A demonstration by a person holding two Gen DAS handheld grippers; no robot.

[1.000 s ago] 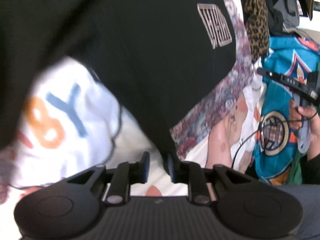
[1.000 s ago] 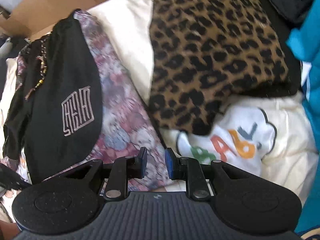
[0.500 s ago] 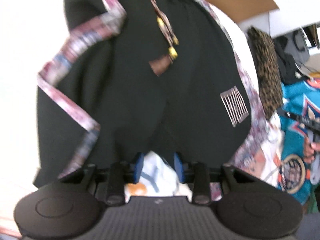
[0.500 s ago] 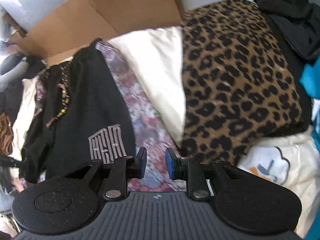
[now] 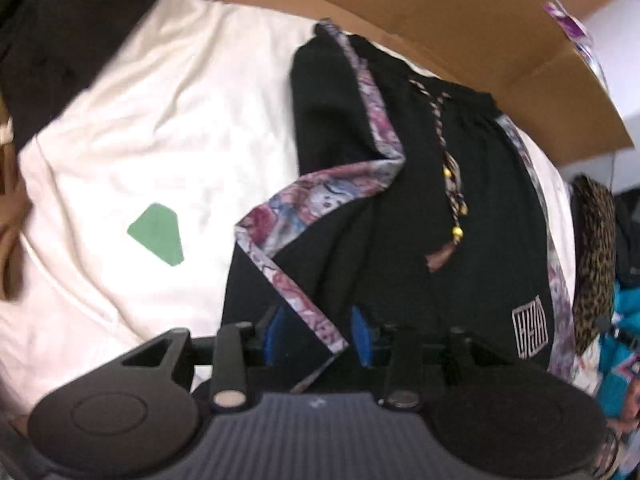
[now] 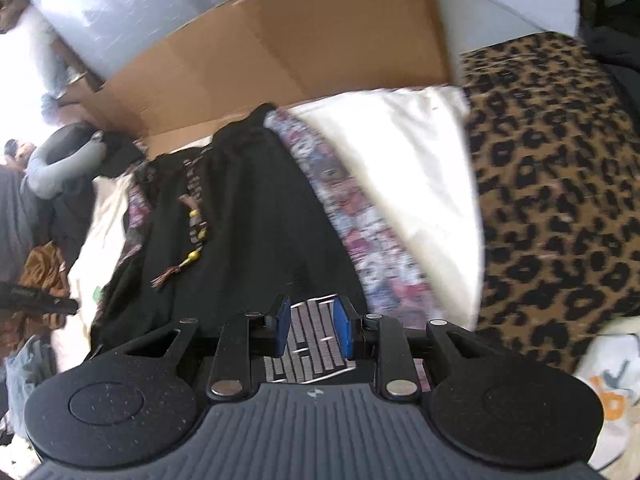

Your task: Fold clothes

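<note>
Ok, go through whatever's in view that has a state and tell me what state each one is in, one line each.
black shorts: lying on the cream sheet, one leg folded over
drawstring: loose, lying on the shorts
left gripper: open, just widened, shorts' edge between the jaws
right gripper: open, over the shorts' logo

Black shorts (image 5: 480, 216) on cream sheet (image 5: 168, 128), probably bedding

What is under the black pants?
The black pants lie on a cream-white cloth, which shows on both sides. What lies directly beneath their middle is covered, so it can't be seen.
</note>
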